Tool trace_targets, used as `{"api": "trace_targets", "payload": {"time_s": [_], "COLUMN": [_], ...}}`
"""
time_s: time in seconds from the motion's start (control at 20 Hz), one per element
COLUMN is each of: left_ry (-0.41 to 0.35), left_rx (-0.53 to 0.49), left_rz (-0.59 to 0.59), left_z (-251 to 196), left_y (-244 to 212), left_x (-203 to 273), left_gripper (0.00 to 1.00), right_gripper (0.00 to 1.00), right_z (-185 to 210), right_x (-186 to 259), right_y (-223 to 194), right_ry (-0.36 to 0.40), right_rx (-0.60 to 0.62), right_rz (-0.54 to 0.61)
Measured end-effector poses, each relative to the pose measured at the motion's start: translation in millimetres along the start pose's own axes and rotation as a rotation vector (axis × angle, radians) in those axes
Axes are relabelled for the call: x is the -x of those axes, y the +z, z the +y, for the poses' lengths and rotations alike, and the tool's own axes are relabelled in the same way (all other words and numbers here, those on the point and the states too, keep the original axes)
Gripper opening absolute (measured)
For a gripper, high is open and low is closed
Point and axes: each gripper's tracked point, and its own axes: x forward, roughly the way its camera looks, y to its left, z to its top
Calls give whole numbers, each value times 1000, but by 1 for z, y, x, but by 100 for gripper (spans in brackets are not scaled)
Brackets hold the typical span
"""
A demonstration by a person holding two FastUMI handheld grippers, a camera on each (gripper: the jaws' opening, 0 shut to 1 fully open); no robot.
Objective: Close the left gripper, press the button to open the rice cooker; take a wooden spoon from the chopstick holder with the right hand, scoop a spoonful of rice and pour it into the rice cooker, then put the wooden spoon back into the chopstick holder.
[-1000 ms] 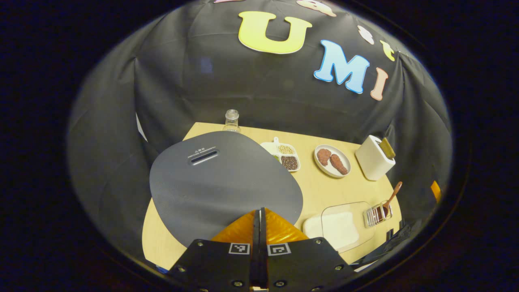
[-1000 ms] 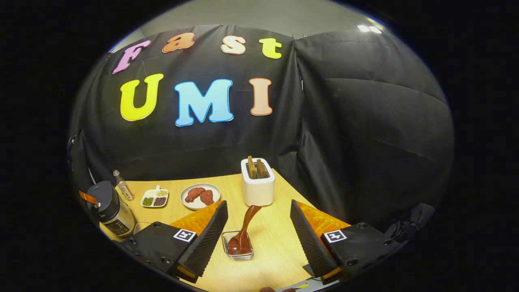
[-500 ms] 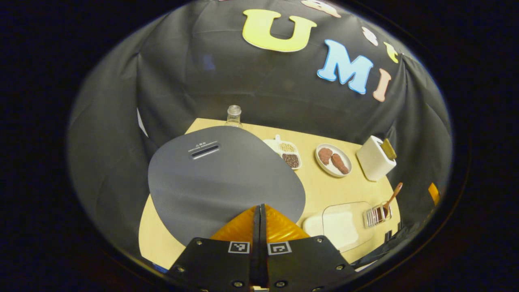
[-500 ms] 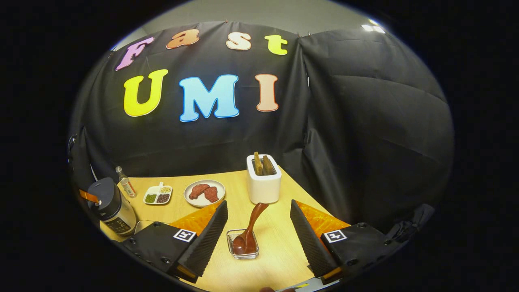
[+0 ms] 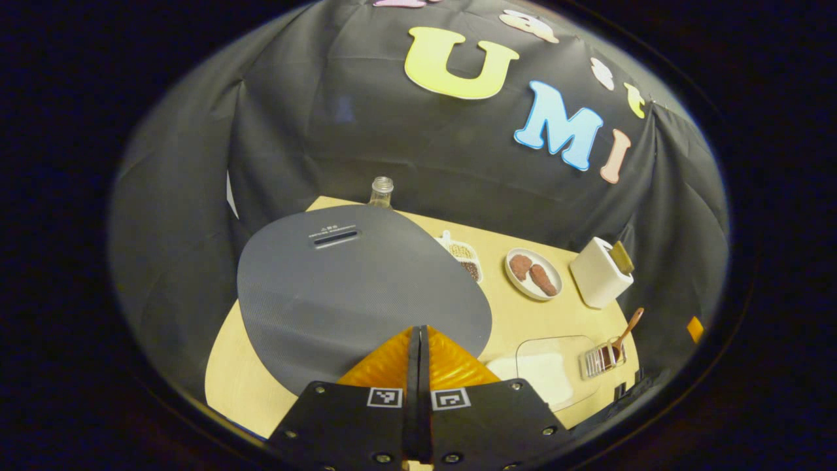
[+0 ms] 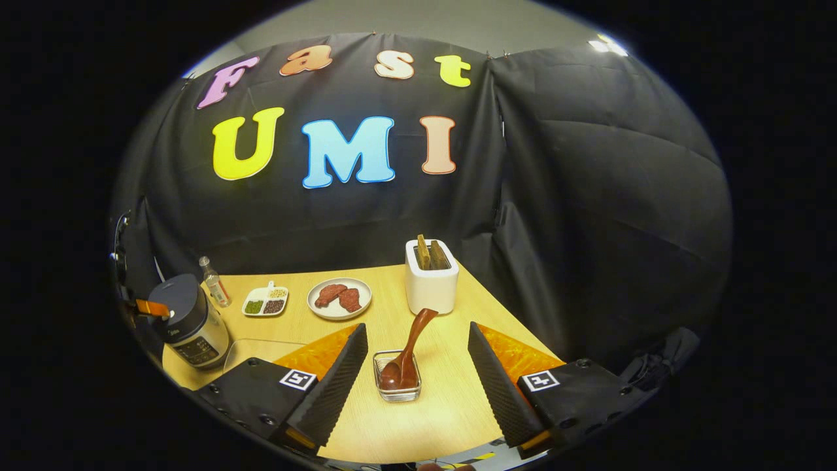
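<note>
Wooden table (image 6: 451, 405): wooden spoon (image 6: 409, 353) between spread right gripper (image 6: 417, 366) (untouched).

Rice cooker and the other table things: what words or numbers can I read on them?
Rice cooker lid: tiny print above the slot, too small to read.
Its front panel: blurred, unreadable.
Bottle label: too small to read.
Left gripper and right gripper: square patterned markers, no words.

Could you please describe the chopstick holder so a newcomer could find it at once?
On the wooden table, look in front of the white toaster. The chopstick holder is the small clear container there, with a wooden spoon leaning out of it.
</note>
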Motion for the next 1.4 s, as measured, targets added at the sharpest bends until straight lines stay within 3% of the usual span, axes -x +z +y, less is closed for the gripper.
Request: {"api": "trace_targets", "payload": {"time_s": [0.2,0.35,0.55,0.6,0.7,0.9,1.1,1.15,1.25,1.4], "left_ry": [50,87,149,157,187,250,332,341,352,389], "left_rx": [34,-7,-38,-39,-51,-117,-148,-151,-160,-170], "left_rz": [-139,-331,-553,-573,-601,-644,-692,-685,-658,-604], "left_z": [-3,-6,-4,-6,-4,-15,-21,-23,-32,-36], "left_y": [13,61,129,136,143,136,122,115,98,74], "left_x": [14,49,127,146,170,208,238,240,240,233], "left_gripper": [2,2,4,0,4,0,52,65,92,92], "right_gripper": [98,98,98,97,98,97,93,98,98,98], "right_z": [-21,-39,-45,-41,-33,-28,-20,-18,-12,-6], "right_x": [25,37,29,24,7,-30,-65,-73,-92,-119], "right_y": [-1,4,11,10,9,10,7,6,2,-10], "right_ry": [-18,-49,-28,-2,38,98,151,164,187,206], "right_rx": [-30,3,-39,-68,-115,-131,-126,-131,-147,-172], "right_rz": [3,-5,-5,4,20,45,89,105,135,186]}}
